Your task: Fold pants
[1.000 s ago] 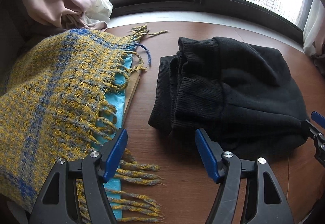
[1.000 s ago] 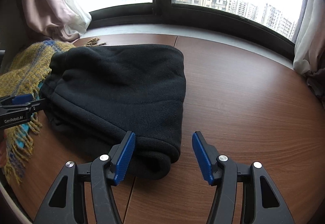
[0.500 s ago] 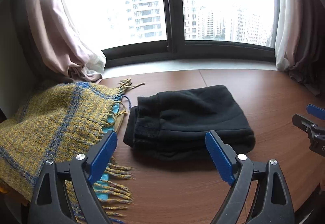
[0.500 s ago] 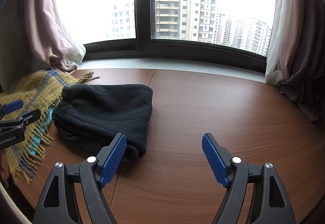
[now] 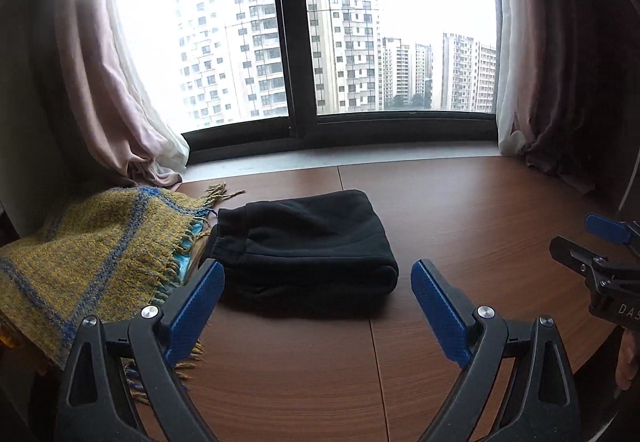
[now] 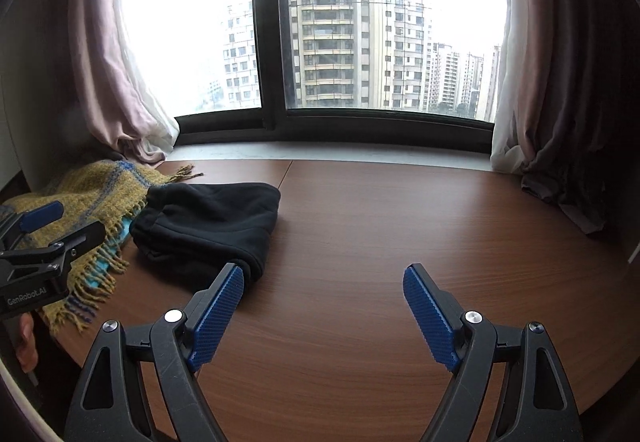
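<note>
The step in hand is judged to be the release and withdrawal after the last fold. The black pants [image 5: 304, 242] are seen lying free on the brown wooden table [image 5: 460, 209] as a compact folded bundle, and neither tool is in contact with them.

The left gripper [image 5: 316, 284] is seen with its blue pads [image 5: 194, 306] spread wide. Its jaws have just been opening, and nothing is held between them; the bundle only appears in the gap, farther off on the table. The right gripper [image 6: 322, 292] is likewise spread, its jaws having just been opening, with only bare table between them.

For the step to be done well, the grippers should be drawn clear without the near edge of the bundle being brushed or a loose layer being caught. The jaws are best kept apart until they are well away from the cloth. The fringe of the yellow and blue scarf [image 5: 92, 262] just left of the bundle should also be avoided.

The pants are found left of the table's middle, near the left end. Their left edge lies just beside, possibly touching, the scarf's fringe; contact cannot be confirmed. The fabric is a thick, matt, fleece-like black. A ribbed band is seen at the left end, and a rounded fold at the right end. The stacked layers are visible along the near side, slightly uneven, and soft creases cross the top. The bundle is roughly rectangular and lies flat. The fold is judged complete or nearly so.
</note>
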`<state>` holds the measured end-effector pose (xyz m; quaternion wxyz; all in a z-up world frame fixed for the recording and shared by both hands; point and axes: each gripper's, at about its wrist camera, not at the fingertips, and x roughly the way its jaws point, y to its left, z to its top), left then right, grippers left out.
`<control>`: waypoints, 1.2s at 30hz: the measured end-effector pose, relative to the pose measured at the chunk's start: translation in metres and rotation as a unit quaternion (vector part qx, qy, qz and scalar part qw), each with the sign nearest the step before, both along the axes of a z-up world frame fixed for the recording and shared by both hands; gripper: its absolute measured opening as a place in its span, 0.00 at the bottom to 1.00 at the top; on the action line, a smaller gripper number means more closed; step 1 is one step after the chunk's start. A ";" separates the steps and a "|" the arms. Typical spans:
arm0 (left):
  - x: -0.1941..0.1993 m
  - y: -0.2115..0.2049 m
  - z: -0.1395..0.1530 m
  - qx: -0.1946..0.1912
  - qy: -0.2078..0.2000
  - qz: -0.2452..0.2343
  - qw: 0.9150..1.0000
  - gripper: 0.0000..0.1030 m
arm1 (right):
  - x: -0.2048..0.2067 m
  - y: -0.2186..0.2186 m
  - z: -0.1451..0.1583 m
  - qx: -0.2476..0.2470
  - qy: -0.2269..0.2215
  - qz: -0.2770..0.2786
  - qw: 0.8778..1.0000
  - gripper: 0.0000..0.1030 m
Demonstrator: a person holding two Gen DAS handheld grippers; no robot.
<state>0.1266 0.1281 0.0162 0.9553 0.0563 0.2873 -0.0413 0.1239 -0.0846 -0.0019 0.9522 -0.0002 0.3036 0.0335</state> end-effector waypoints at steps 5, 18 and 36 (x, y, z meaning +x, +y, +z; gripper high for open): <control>-0.026 -0.012 0.001 -0.007 -0.002 0.003 1.000 0.93 | -0.026 -0.010 0.005 -0.003 -0.012 0.002 1.000 0.81; -0.084 -0.025 -0.002 -0.003 -0.009 0.011 1.000 0.93 | -0.080 -0.027 0.008 0.002 -0.026 0.010 1.000 0.81; -0.127 -0.037 0.002 -0.011 -0.014 0.005 1.000 0.95 | -0.126 -0.039 0.011 -0.001 -0.036 0.005 0.999 0.81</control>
